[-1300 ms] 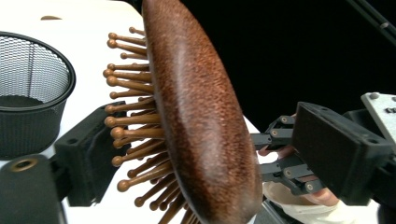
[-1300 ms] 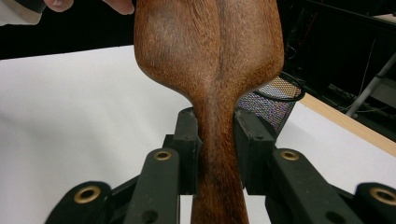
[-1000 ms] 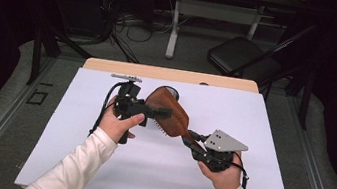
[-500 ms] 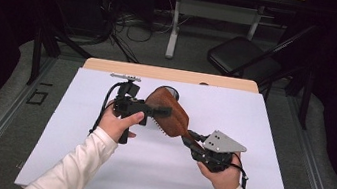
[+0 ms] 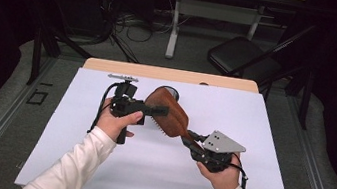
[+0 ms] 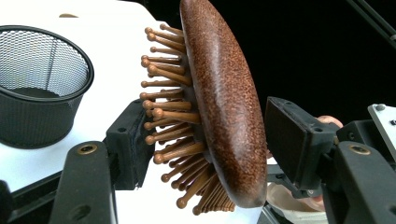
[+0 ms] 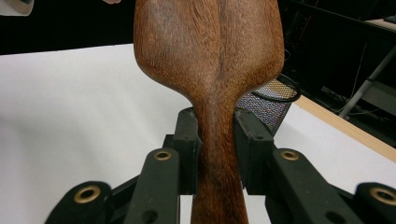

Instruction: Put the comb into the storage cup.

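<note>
A brown wooden hairbrush point(image 5: 169, 114) hangs above the white table cover, bristles facing left in the left gripper view. My right gripper point(image 5: 191, 137) is shut on its handle point(image 7: 217, 154), both pads pressed to the wood. My left gripper point(image 5: 156, 109) reaches in from the left across the brush head point(image 6: 224, 102). Its jaws have just been closing. One pad now meets the bristle tips point(image 6: 159, 126) and the other sits against the smooth back. A person's hand holds each gripper.
A black wire-mesh cup point(image 6: 42, 93) stands on the white cover point(image 5: 261, 138) just behind the brush, near the table's far edge. Beyond the table are a folding chair point(image 5: 242, 60), desk legs and cables on the floor.
The left gripper's jaws have drawn in around the brush head. Both hands and the brush have stayed where they were.
</note>
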`<state>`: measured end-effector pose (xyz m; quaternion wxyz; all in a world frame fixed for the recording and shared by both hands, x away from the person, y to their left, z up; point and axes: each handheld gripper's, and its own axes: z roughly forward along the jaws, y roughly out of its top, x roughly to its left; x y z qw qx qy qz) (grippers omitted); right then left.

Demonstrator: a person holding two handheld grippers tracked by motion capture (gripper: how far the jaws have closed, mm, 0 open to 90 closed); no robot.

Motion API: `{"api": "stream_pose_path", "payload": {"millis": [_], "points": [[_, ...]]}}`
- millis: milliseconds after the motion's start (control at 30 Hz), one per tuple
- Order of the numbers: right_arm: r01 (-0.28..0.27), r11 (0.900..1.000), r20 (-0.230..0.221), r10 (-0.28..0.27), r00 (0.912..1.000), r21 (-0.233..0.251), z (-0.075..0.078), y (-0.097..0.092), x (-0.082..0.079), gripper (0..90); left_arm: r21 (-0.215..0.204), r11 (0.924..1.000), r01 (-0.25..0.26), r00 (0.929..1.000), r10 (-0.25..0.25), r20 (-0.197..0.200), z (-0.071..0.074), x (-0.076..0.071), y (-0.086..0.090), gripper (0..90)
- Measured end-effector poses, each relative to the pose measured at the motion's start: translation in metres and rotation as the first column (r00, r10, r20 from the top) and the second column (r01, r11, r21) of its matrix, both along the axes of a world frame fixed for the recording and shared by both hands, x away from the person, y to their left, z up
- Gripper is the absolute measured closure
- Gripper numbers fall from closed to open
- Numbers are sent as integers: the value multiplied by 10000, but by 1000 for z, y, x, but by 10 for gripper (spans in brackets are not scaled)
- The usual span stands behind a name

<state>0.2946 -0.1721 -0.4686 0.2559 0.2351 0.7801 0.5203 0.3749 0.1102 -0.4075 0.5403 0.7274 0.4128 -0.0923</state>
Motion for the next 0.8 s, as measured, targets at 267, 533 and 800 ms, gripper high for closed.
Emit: {"api": "stream_pose_path", "payload": {"millis": [267,533,800], "points": [[-1,10000,23,1,10000,9,-1,1,0,724,34,10000,-17,9999,17,-103,0,0,0,358],[36,10000,80,-36,10000,-11,-3,1,0,724,-166,9998,-98,9996,94,-253,-1,1,1,374],[183,9996,171,-180,9997,-221,-6,4,0,724,-287,9994,-177,9991,166,-397,-2,1,1,398]]}}
